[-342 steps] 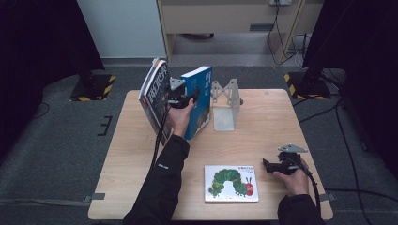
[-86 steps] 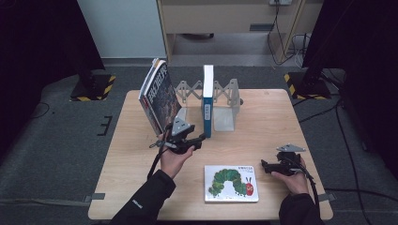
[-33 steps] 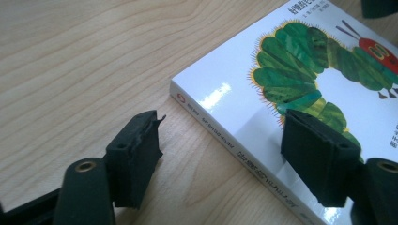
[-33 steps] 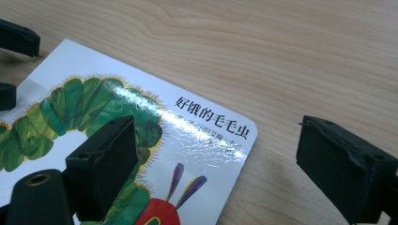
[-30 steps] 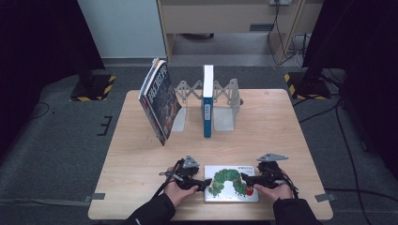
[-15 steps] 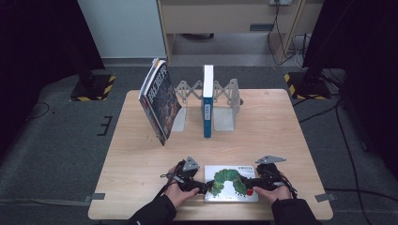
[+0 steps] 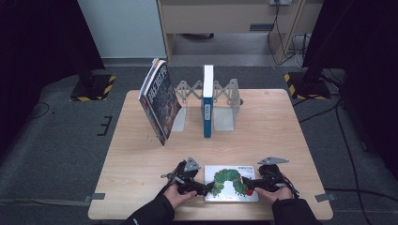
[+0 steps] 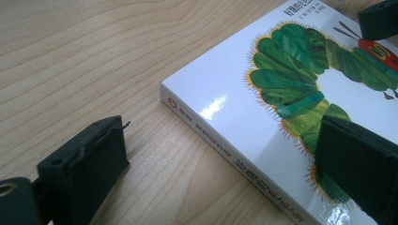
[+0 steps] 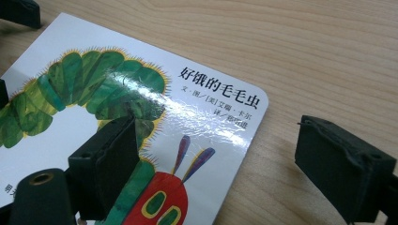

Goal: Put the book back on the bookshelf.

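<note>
Caterpillar picture book (image 7: 231,183) lies flat, cover up, on the wooden table (image 7: 141,154) at the near edge, well apart from the metal bookend rack (image 7: 220,105) and on the person's side of it. Long axis runs left-right across the table, parallel to the near edge. Caterpillar's red head sits at the book's right end, green body arching back toward the left end. Spine is the left short edge; in the left gripper view its printed text faces the camera (image 8: 220,140). Title characters sit on the cover near the right far corner (image 9: 218,91), which is rounded.

Left gripper (image 7: 205,187) at the book's left end, jaws spread wide. In its own view, one jaw is low over bare wood beside the spine, the other over the cover above the caterpillar's body; the spine edge lies between them. Cannot tell if either jaw touches the book.

Right gripper (image 7: 249,183) at the book's right end, jaws likewise spread wide. In its own view, one jaw is over the cover by the caterpillar's neck, the other over bare table past the right edge; the right edge lies between them. Contact not clear.

At the rack: a blue book (image 7: 207,108) stands upright in it, spine toward the person. A dark-covered book (image 7: 159,105) stands left of the rack, tilted, top leaning away from it.
</note>
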`<action>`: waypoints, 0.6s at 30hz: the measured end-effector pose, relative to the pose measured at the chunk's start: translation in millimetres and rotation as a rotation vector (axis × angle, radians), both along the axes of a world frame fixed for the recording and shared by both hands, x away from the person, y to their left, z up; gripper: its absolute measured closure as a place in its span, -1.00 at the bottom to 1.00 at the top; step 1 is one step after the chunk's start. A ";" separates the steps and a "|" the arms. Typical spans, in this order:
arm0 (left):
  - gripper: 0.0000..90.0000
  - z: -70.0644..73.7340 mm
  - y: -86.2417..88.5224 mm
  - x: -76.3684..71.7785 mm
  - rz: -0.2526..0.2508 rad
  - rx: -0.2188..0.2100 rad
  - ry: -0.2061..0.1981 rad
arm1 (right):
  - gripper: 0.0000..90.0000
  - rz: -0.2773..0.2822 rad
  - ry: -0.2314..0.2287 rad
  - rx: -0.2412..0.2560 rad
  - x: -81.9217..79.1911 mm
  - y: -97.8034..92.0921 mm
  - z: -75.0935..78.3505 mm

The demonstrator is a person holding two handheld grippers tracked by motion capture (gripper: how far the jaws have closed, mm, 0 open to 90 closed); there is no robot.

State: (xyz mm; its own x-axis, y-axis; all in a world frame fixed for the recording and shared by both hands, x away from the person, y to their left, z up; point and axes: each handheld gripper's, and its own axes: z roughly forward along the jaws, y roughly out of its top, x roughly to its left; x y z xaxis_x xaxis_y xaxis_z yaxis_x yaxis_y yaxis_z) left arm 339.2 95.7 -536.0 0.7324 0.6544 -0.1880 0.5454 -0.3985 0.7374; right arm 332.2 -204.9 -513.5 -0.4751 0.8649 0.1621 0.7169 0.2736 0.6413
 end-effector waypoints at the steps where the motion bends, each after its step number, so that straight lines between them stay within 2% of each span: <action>1: -0.98 0.0 -0.1 0.0 -0.001 0.000 0.001 | -0.67 -0.003 0.004 0.009 0.3 0.5 -0.1; 5: -1.00 -0.1 -1.8 -0.3 -0.006 0.010 -0.001 | -0.63 0.012 0.005 0.015 0.7 1.8 -0.6; 10: -0.99 0.3 -4.0 -2.0 0.030 0.009 0.000 | -0.57 0.036 0.035 0.018 1.7 6.2 -2.6; 14: -0.85 2.3 -4.2 -4.0 0.034 -0.001 0.012 | -0.56 0.047 0.037 0.043 2.9 7.0 -2.3; 18: -0.66 4.8 -4.6 -6.7 0.037 -0.017 0.035 | -0.54 0.035 0.051 0.076 3.3 5.2 -1.0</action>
State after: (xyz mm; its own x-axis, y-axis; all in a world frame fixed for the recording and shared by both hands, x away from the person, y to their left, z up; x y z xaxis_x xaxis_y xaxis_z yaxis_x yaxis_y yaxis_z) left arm 332.5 91.1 -531.2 0.7002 0.6776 -0.2247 0.5853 -0.3646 0.7242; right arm 335.5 -199.7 -514.5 -0.4944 0.8321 0.2513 0.7400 0.2513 0.6239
